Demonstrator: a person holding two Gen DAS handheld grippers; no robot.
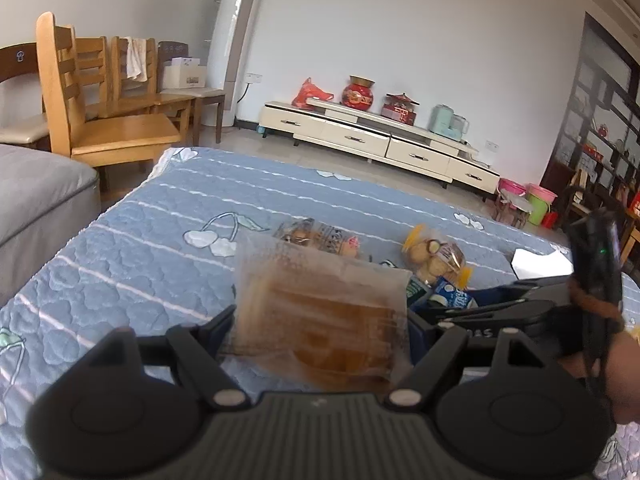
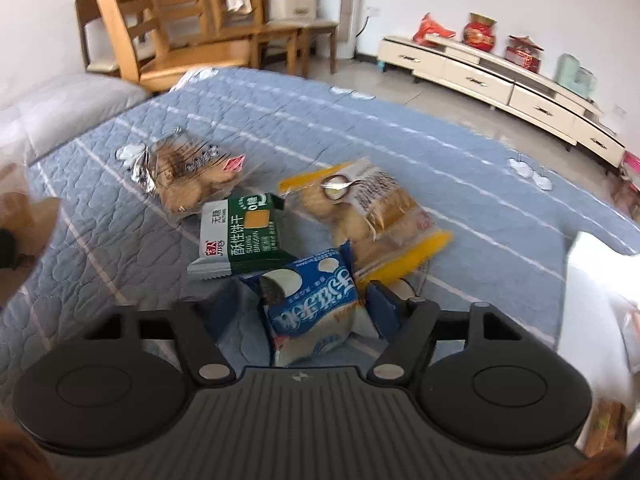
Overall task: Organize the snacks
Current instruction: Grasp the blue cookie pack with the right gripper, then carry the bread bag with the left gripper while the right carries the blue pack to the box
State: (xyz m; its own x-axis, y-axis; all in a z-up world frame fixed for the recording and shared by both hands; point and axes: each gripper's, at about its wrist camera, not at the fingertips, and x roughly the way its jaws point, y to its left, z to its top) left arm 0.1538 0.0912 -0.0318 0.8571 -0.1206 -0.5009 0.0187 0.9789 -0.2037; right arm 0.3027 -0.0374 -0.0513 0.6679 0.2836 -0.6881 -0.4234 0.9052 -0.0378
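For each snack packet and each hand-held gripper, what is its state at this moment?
Left hand-held gripper: shut on clear cake packet, lifted.
Right hand-held gripper: open around blue packet.
Green biscuit packet: sealed, lying flat.
Yellow-edged cookie bag: sealed, lying.
Clear cookie bag: sealed, lying.

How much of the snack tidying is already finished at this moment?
Nothing looks sorted yet. In hand: the left gripper holds a clear pack of brown pastry; the right gripper's jaws straddle a blue packet. Left on the quilt: a green biscuit pack, a yellow-edged cookie bag, a clear cookie bag.
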